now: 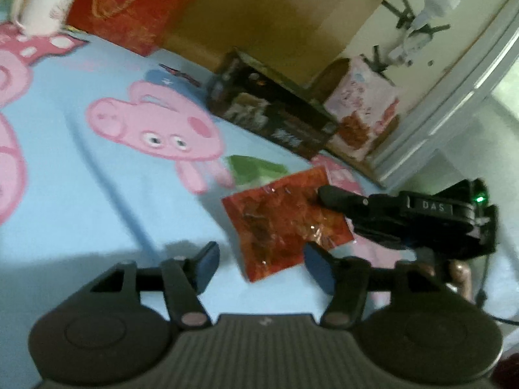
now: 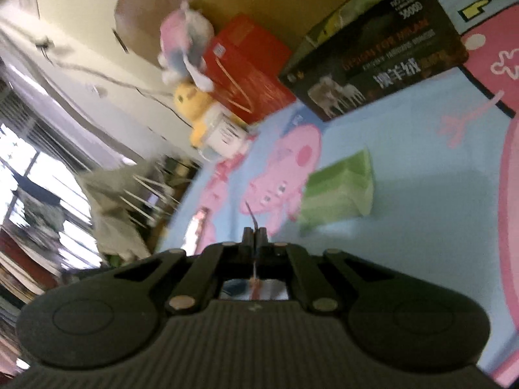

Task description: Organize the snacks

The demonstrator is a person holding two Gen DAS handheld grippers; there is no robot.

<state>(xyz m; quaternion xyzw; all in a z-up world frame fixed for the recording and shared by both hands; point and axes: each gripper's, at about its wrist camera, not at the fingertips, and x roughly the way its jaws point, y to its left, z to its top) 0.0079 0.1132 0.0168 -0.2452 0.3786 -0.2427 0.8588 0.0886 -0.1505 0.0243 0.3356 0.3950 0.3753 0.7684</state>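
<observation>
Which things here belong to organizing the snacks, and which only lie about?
For the job:
red snack packet, held by the right gripper
green packet
left gripper, jaws open

Lying about:
dark box
red bag
mug
plush toys

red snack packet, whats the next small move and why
Probably carry the red snack packet toward the dark box at the back. The right hand-held gripper is already shut on the packet's edge, holding it above the blue sheet, while the left hand-held gripper hangs open and empty below it.
</observation>
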